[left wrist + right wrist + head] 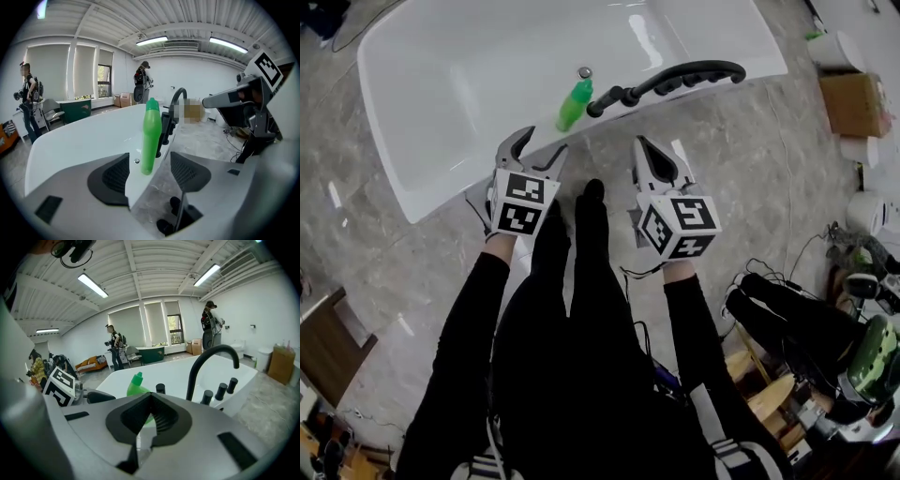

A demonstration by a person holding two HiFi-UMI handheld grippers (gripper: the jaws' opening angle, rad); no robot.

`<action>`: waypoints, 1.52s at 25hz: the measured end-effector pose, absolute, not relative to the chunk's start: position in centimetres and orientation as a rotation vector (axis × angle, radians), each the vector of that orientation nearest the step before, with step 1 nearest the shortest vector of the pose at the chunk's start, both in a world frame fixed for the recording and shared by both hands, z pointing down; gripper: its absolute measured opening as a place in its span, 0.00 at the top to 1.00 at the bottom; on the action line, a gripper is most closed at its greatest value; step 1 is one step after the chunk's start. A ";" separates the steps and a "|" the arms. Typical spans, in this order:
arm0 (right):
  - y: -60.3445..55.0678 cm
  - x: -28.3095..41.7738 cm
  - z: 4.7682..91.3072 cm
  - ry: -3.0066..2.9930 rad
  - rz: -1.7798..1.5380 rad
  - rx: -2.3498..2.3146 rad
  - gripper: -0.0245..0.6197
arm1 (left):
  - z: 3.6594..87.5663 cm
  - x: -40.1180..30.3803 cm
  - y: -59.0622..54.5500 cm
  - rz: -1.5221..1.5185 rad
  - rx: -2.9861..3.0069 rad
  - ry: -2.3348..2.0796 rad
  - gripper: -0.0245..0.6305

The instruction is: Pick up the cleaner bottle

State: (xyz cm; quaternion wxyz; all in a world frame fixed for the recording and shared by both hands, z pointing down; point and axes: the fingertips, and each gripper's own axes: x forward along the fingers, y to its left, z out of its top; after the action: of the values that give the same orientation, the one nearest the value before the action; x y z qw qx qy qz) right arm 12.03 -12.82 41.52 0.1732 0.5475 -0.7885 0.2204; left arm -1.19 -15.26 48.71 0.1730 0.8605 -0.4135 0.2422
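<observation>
On my left, the left tongs stand wide open with nothing between them. They point slightly downward at the near rim of the white bathtub.

The cleaner bottle is green and stands upright on that rim, so its long axis is vertical, cap uppermost. In the head view it lies just ahead of the left tongs and a little to their right. In the left gripper view it sits almost dead centre in the gap between the jaws. It is past the tips, though, and the pads do not touch it.

Just right of the bottle, close beside it, is the black faucet with its curved spout and knobs.

Furthest right, the right tongs are closed on nothing, the pads meeting. From them the bottle lies ahead and off to the left, partly hidden behind the closed jaws in the right gripper view.

I judge the left tongs to be the nearer and better lined up. The pickup should call for pushing them straight forward until the pads flank the bottle's body. I would keep clear of the faucet on its right side.
</observation>
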 end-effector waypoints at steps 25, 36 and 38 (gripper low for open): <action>-16.8 12.9 46.4 -2.225 0.678 1.509 0.96 | 55.9 3.0 -20.7 0.583 2.423 -1.285 0.54; -16.7 13.0 47.4 -2.223 0.694 1.491 0.96 | 56.4 4.2 -21.8 0.476 2.448 -1.293 0.54; -16.6 12.9 47.7 -2.222 0.700 1.484 0.96 | 56.4 4.4 -21.9 0.467 2.459 -1.292 0.54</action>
State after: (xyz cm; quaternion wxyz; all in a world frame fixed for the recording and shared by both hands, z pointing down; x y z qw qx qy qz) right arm 12.88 -16.61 47.71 0.1883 0.5277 -0.7900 0.2489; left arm 4.41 -21.93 56.36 0.1616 0.8615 -0.4527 0.1636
